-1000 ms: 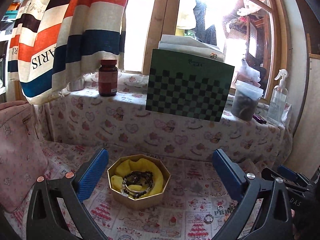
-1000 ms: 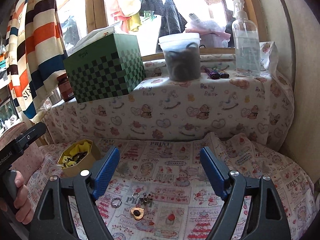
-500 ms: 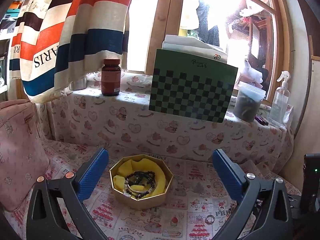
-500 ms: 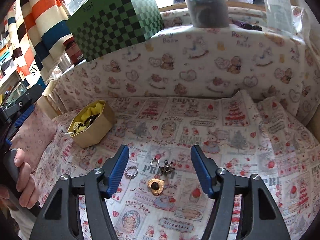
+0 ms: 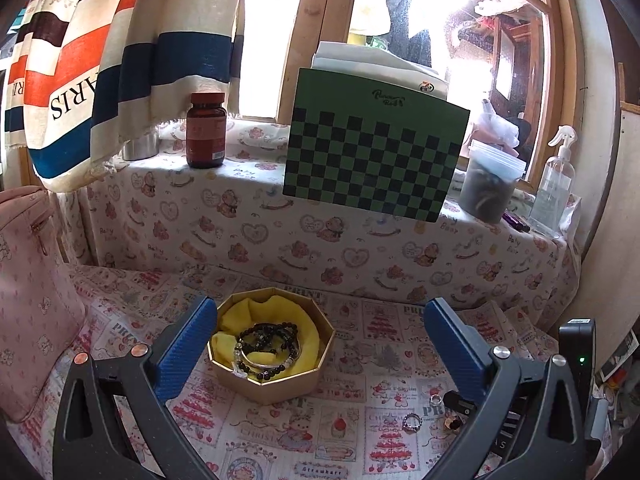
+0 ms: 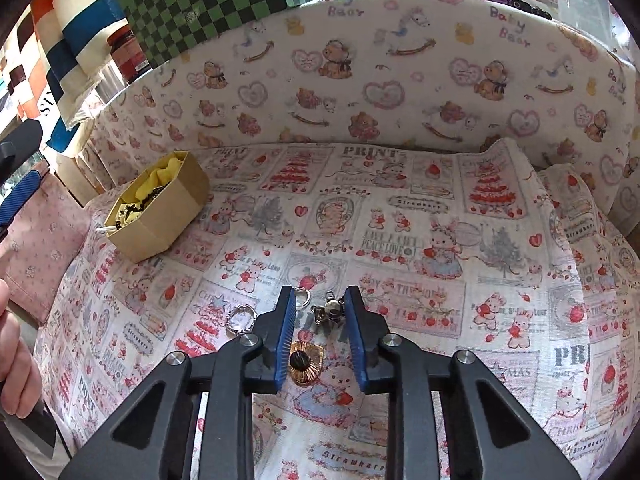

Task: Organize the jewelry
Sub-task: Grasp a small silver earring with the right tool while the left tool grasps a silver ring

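Step in hand looks like the pick-up: right gripper (image 6: 320,300) is down over the loose pieces on the printed cloth (image 6: 460,240), jaws have just been closing and now stand narrow, with the small silver charm cluster (image 6: 330,312) between the blue pads; can't tell if the pads actually press it yet, looks like a slight gap on the left side. Gold brooch (image 6: 305,366) lies further back between the jaws, toward the camera; small plain ring (image 6: 303,297) sits just at the left pad's tip, patterned ring (image 6: 240,318) outside the left jaw. Left gripper (image 5: 320,340) hangs wide open, holding nothing, with the gold octagonal box (image 5: 272,384) between its jaws nearer the left pad, beaded bracelets (image 5: 268,342) on yellow lining inside. Next move probably: finish the squeeze on the charm without catching cloth or brooch, lift, carry to the box far off the left jaw. Readable writing: cloth says "PRINT", "Strawberry", "PEACE LOVE", "CHRISTMAS"; ledge cover (image 6: 400,80) "Baby Bear"; striped towel (image 5: 120,60) "ARIS"; green checkered box (image 5: 372,160) script too small to read.
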A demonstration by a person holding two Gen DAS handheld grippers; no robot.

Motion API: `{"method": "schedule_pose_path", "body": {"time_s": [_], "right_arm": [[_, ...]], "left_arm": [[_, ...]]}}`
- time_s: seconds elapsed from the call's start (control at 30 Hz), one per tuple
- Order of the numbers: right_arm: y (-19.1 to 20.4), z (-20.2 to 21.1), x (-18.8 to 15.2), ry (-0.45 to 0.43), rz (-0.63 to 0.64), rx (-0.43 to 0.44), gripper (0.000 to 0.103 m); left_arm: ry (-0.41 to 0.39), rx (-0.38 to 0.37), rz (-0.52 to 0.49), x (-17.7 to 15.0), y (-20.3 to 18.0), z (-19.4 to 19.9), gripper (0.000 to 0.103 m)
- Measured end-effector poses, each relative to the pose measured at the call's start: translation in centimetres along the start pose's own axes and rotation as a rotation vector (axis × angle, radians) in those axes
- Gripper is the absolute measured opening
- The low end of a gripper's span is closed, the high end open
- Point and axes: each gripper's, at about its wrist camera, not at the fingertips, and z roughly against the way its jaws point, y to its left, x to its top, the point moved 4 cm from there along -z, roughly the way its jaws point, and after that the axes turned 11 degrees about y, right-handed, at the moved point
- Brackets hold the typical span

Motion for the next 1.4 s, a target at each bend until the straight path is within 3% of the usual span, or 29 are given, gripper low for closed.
{"method": "schedule_pose_path", "body": {"time_s": [0.07, 0.4, 0.53, 0.63, 0.77, 0.93, 1.07, 1.3, 1.4], "right_arm": [[-0.2, 0.0, 0.0, -0.013, -0.013, -0.033, 0.010], [-1.4, 3.6, 0.4, -0.101, -0.067, 0.000, 0.010], [-2.7, 5.6, 0.6, -0.164, -0.111, -0.039, 0.010], [-3.7, 6.3, 0.7, -0.168, -0.145, -0.019, 0.010], [-4.3, 6.5, 0.8, -0.168, -0.159, -0.023, 0.010], [-4.2, 6.7, 0.7, -0.168, -0.152, -0.020, 0.010], [-4.1, 6.8, 0.6, -0.170, -0.149, -0.020, 0.010], [-4.2, 7.0, 0.6, -0.168, -0.149, -0.022, 0.010], [-4.2, 7.0, 0.6, -0.168, -0.150, -0.022, 0.010]], "left_arm": [[0.014, 0.015, -0.009, -0.2, -0.2, -0.3, 0.102], [0.094, 0.017, -0.118, -1.7, -2.9, -2.0, 0.101], [0.222, -0.055, -0.158, -2.9, -4.3, -3.8, 0.079], [0.325, -0.104, -0.202, -4.3, -5.7, -5.1, 0.063], [0.415, -0.136, -0.268, -6.3, -7.8, -6.3, 0.050], [0.450, -0.111, -0.322, -7.7, -9.2, -7.4, 0.040], [0.515, -0.160, -0.295, -8.0, -9.1, -8.6, 0.033], [0.574, -0.198, -0.270, -8.2, -9.0, -9.3, 0.031], [0.579, -0.172, -0.280, -8.4, -9.2, -9.7, 0.029]]}}
